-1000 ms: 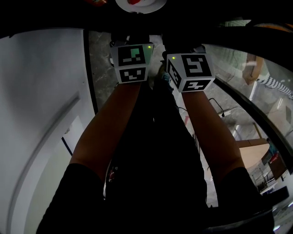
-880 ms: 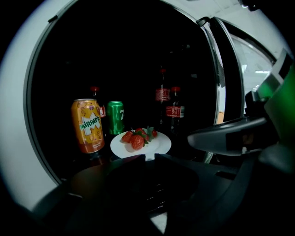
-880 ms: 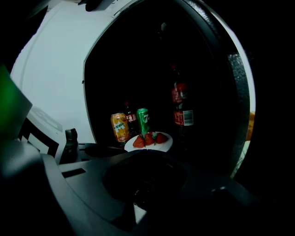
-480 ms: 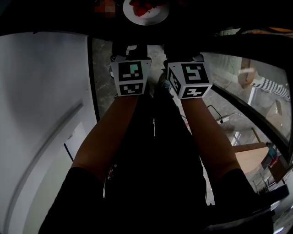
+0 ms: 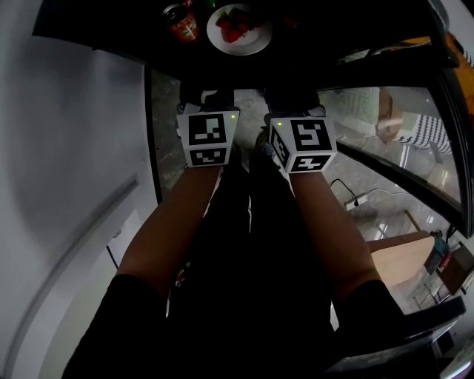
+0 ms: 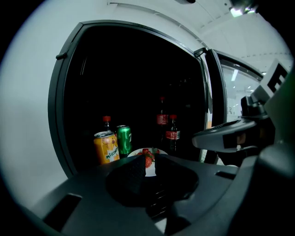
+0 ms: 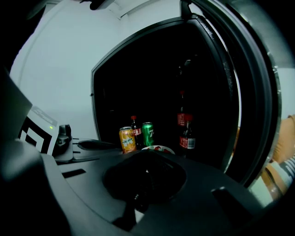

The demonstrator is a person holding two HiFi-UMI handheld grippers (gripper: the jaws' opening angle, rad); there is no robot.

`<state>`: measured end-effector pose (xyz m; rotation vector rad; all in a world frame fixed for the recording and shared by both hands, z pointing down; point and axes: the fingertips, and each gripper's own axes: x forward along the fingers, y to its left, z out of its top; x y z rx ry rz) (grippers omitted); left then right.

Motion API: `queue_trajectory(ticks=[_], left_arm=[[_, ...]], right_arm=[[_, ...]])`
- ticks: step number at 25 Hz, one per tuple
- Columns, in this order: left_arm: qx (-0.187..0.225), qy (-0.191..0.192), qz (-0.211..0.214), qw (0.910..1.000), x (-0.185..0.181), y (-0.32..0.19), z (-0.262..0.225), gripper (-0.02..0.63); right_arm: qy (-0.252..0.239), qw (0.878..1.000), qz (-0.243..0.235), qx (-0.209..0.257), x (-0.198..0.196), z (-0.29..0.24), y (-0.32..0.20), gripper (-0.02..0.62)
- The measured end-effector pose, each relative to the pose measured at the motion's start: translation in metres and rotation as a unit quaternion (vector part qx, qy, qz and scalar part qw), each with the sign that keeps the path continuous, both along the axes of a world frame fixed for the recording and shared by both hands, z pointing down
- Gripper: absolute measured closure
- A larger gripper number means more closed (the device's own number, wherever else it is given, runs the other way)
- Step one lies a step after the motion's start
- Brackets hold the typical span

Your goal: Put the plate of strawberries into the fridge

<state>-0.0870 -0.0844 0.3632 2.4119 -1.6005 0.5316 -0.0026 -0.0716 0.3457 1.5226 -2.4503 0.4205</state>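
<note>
Inside the open fridge [image 6: 133, 78] the plate [image 5: 258, 43] of strawberries [image 5: 233, 28] is seen on a shelf, just beside an orange can [image 5: 181, 22] — a green can [image 6: 123, 139] and cola bottles [image 6: 172, 133] are set near it. Both tools are held side by side in front of the fridge, well short of the plate. The left tool [image 6: 150, 167] is parted by a narrow gap, nothing gripped — the right tool [image 7: 146, 177] is closed and empty.

Two cans [image 6: 106, 146] — three bottles [image 6: 172, 133] — one plate [image 5: 258, 41]
</note>
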Motion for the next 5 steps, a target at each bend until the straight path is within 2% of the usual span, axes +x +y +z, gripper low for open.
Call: queue_trajectory(ticks=[5], left_arm=[[0.012,0.005,0.009,0.9999,-0.0005,-0.0048,-0.0087,0.543]], right_arm=[[0.007,1.0,0.003,0.006,-0.0027,-0.0046,-0.0001,0.592]])
